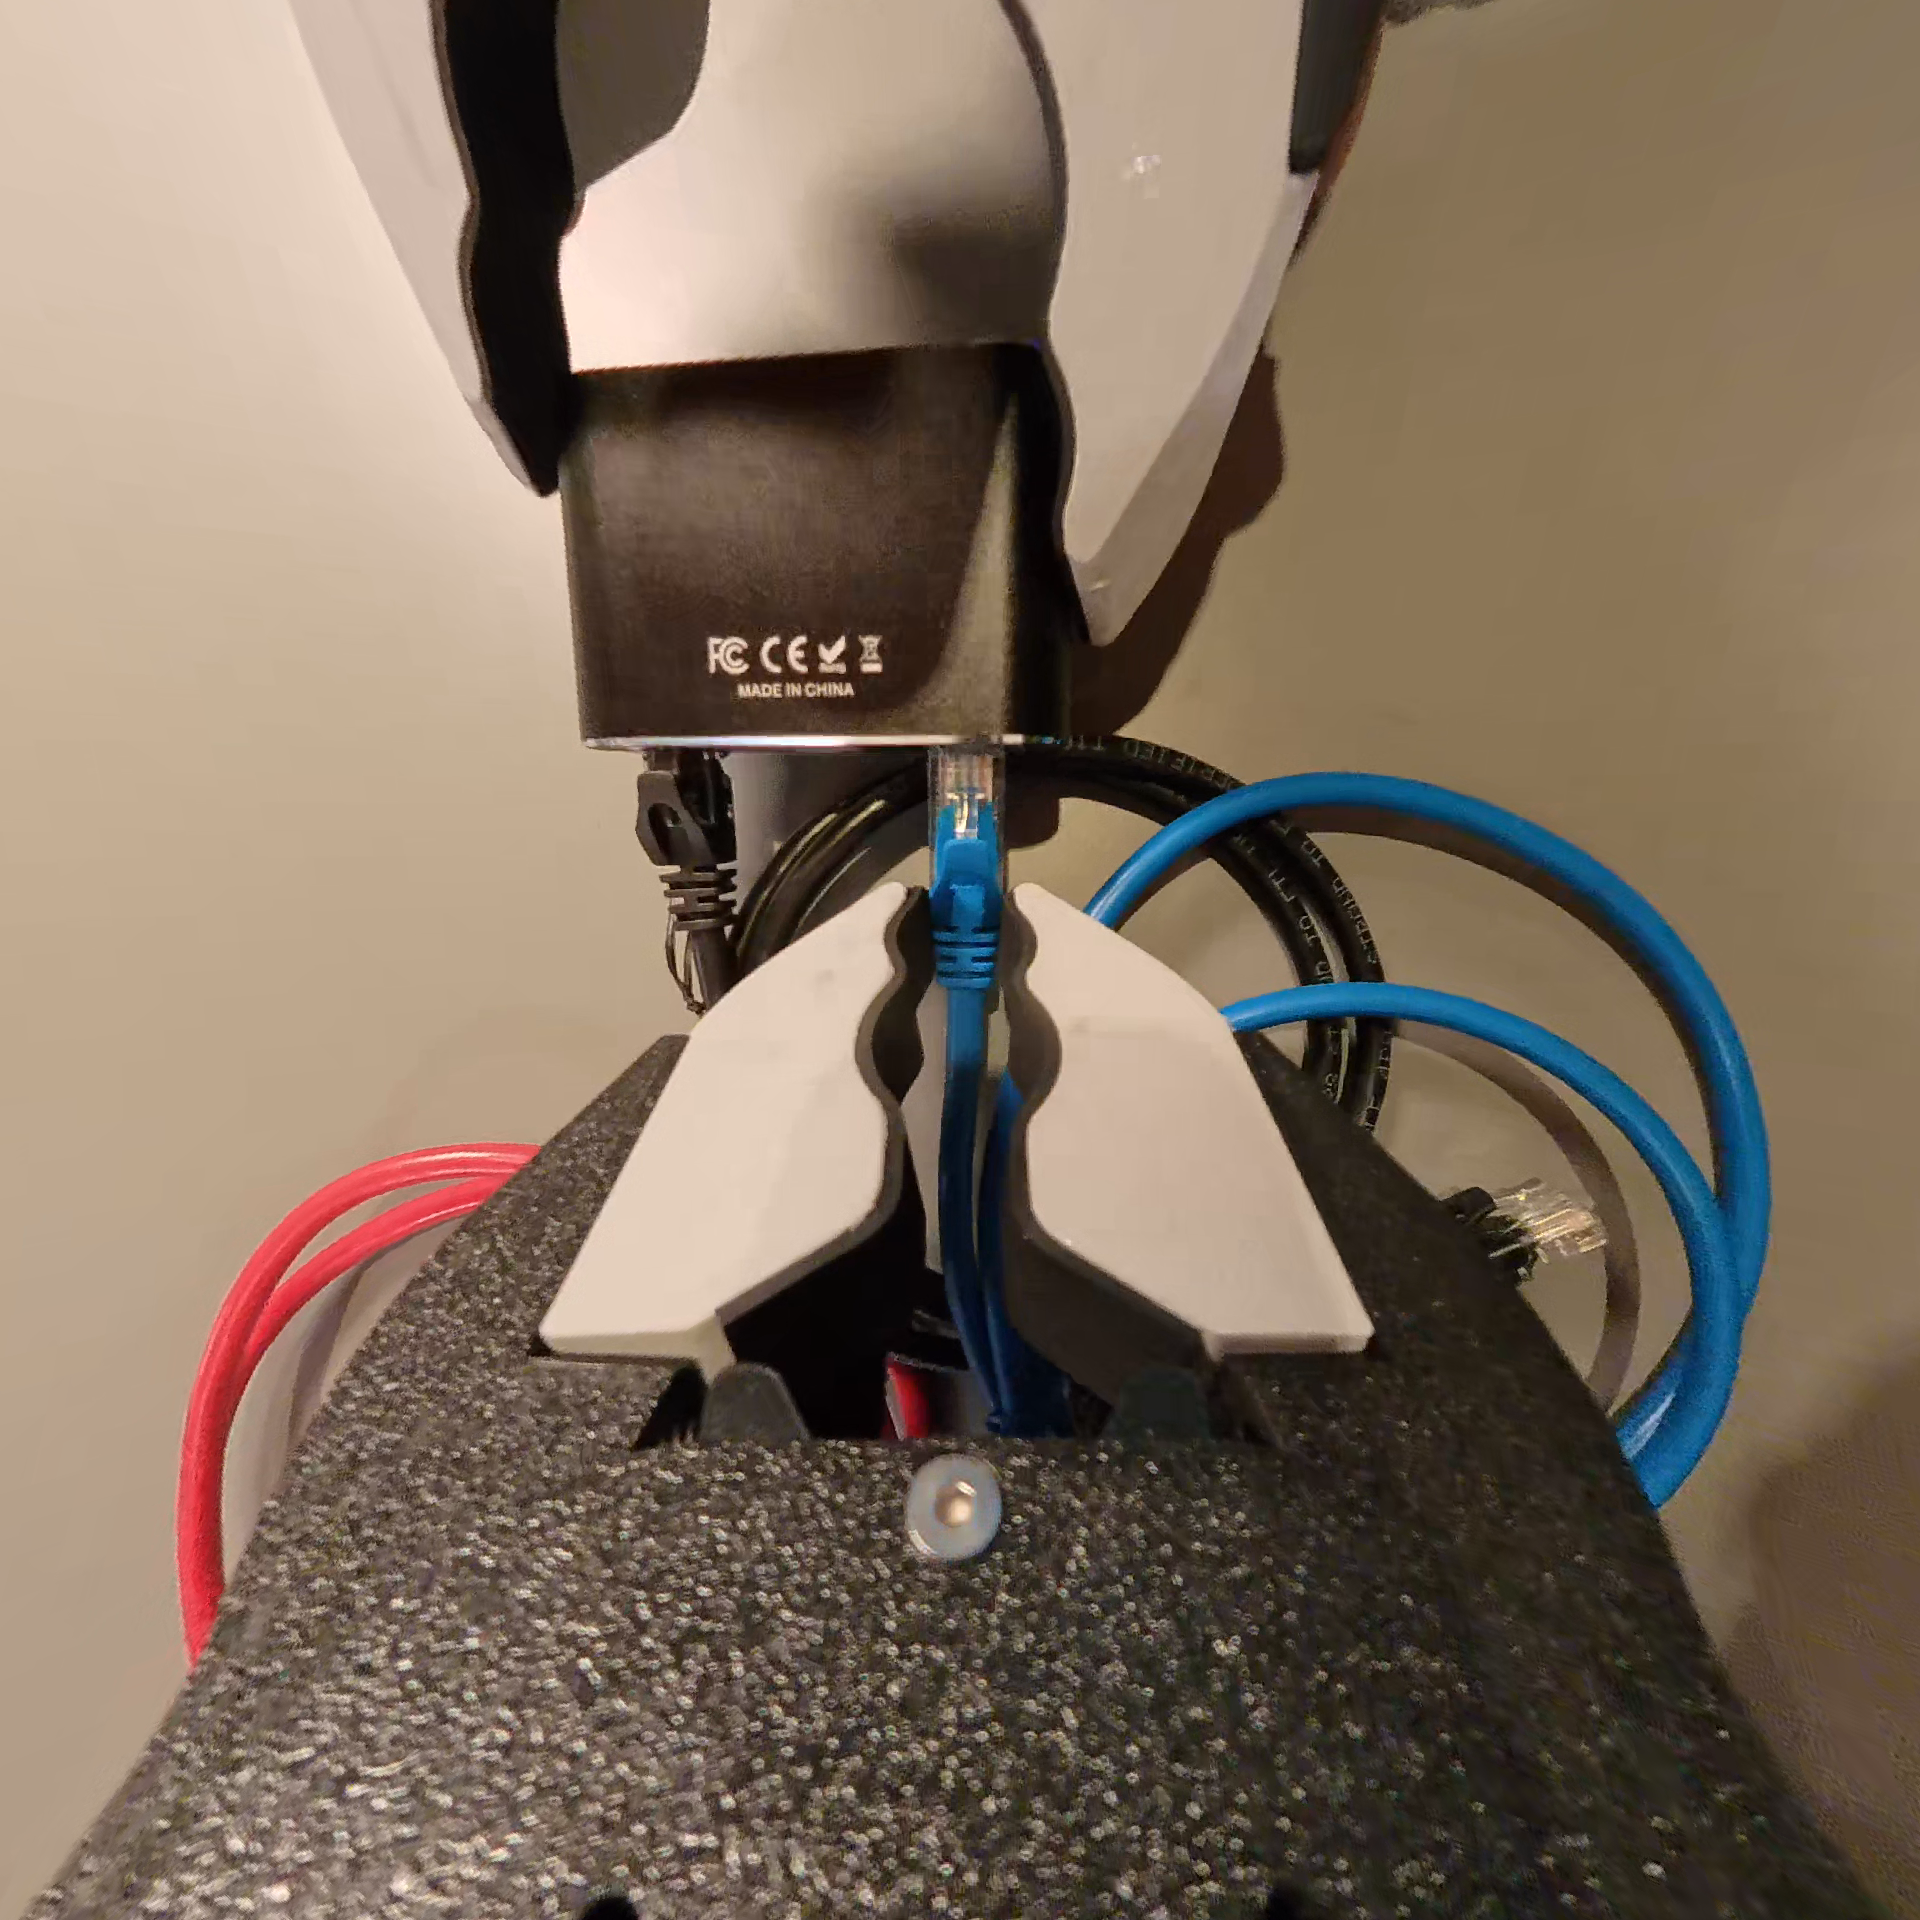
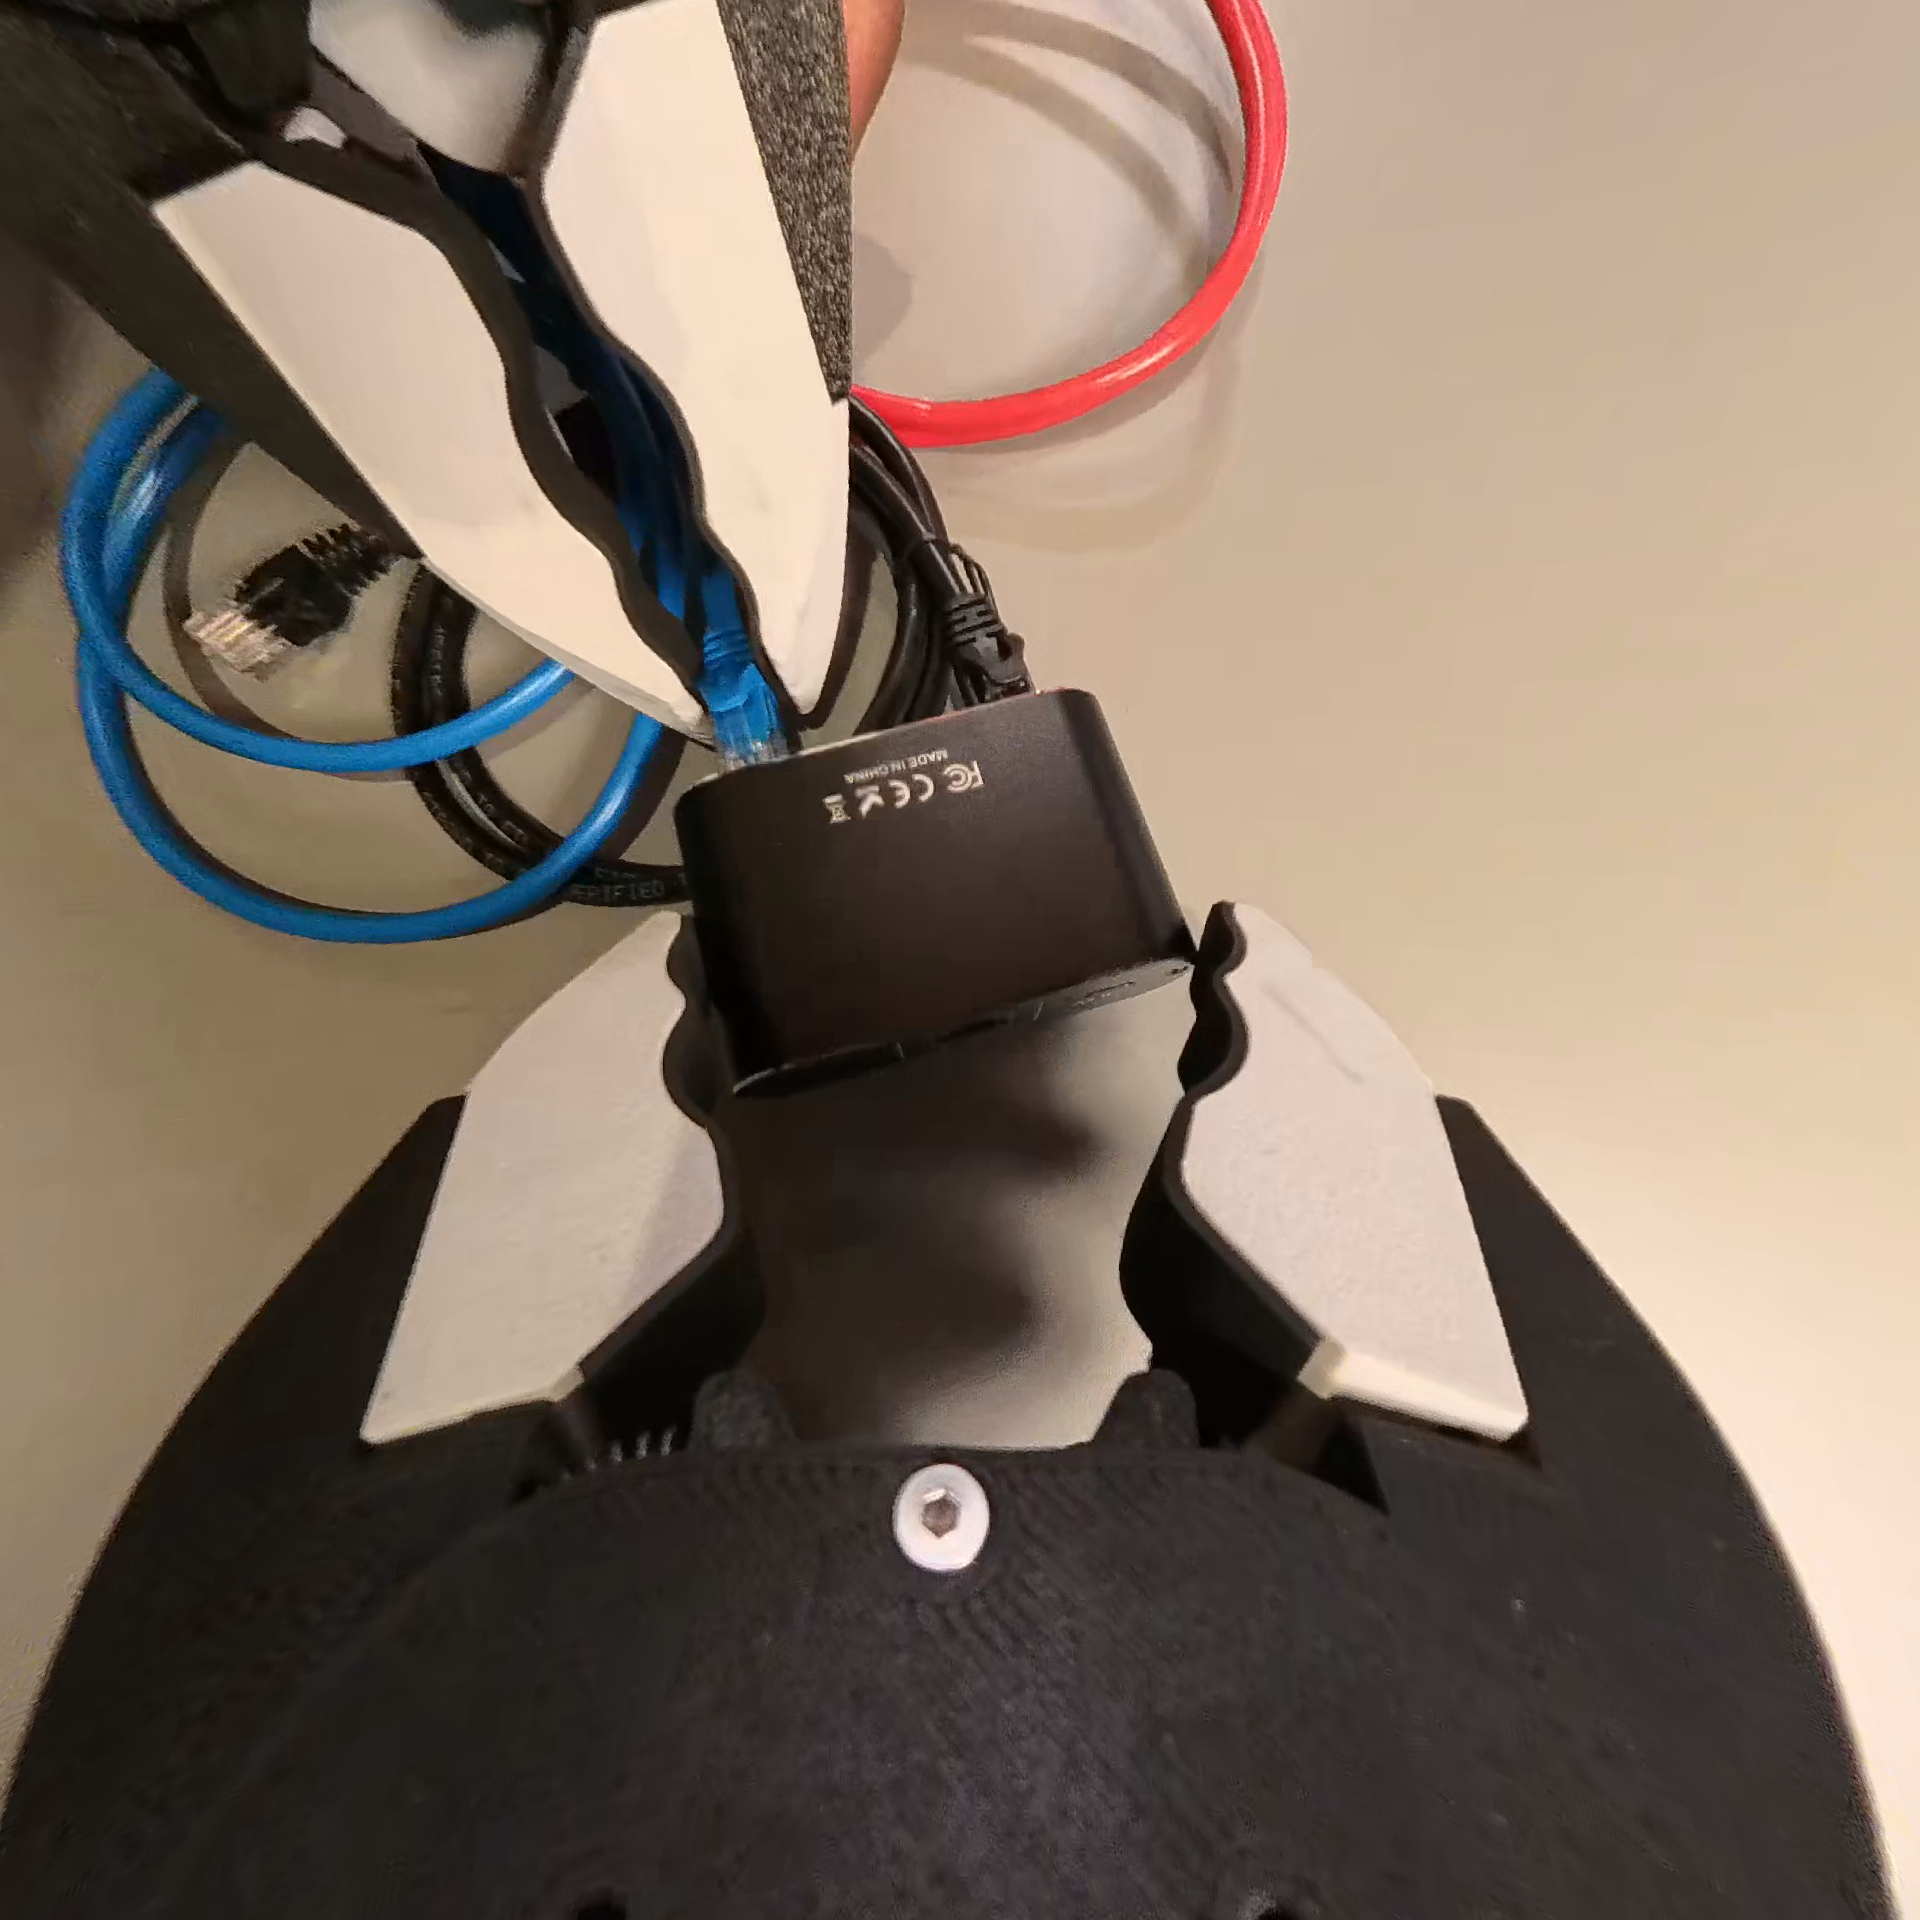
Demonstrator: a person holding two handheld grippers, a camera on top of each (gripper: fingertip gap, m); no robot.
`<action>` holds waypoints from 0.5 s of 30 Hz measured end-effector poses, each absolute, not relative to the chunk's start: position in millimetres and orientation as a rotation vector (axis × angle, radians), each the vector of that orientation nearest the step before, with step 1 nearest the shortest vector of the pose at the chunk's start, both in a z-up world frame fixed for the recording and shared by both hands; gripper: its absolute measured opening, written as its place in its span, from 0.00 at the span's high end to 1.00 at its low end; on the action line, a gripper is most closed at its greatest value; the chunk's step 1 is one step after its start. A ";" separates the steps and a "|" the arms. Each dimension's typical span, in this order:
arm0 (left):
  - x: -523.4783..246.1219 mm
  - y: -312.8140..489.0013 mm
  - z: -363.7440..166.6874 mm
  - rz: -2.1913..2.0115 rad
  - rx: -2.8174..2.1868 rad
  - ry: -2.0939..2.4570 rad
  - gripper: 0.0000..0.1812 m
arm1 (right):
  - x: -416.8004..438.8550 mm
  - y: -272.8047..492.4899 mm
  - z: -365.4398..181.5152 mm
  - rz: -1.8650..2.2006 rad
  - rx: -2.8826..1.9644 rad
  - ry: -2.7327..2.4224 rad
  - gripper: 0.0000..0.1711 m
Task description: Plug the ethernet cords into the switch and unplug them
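Observation:
My left gripper [image 1: 961, 914] is shut on the blue ethernet cord [image 1: 966, 935] just behind its clear plug, whose tip sits at the port face of the black switch [image 1: 790, 540]. My right gripper [image 2: 951, 935] is shut on the switch [image 2: 914, 883] from the opposite end and holds it above the table. A black cord's plug [image 1: 675, 842] sits in a port at the switch's left end; it also shows in the right wrist view [image 2: 977, 634]. The blue cord [image 2: 743, 707] meets the switch between the left gripper's fingers [image 2: 717, 416].
The blue cord loops [image 1: 1662, 1039] lie to the right over a coiled black cord [image 1: 1340, 935]. A loose black plug [image 1: 1527, 1226] with a clear tip lies on the beige table [image 1: 208, 727]. A red cord [image 1: 249, 1351] loops at the left; it also shows in the right wrist view [image 2: 1226, 312]. The left gripper's tips are roughly 6 cm from the right gripper's.

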State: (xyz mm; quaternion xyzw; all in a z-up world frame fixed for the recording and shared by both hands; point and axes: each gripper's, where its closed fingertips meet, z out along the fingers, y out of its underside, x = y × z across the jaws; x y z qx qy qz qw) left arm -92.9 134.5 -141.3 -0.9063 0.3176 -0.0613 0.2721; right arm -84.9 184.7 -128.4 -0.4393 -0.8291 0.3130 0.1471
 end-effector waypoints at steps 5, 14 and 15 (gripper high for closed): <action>-93.0 133.7 -141.6 -0.179 -2.432 0.859 0.93 | -85.3 183.9 -128.2 0.883 -1.256 -2.384 0.48; -85.3 136.8 -125.7 -0.273 -2.302 0.879 0.93 | -84.7 180.0 -109.2 0.861 -1.191 -2.353 0.48; -86.0 138.0 -124.7 -0.281 -2.293 0.868 0.93 | -85.6 180.7 -107.5 0.864 -1.193 -2.341 0.48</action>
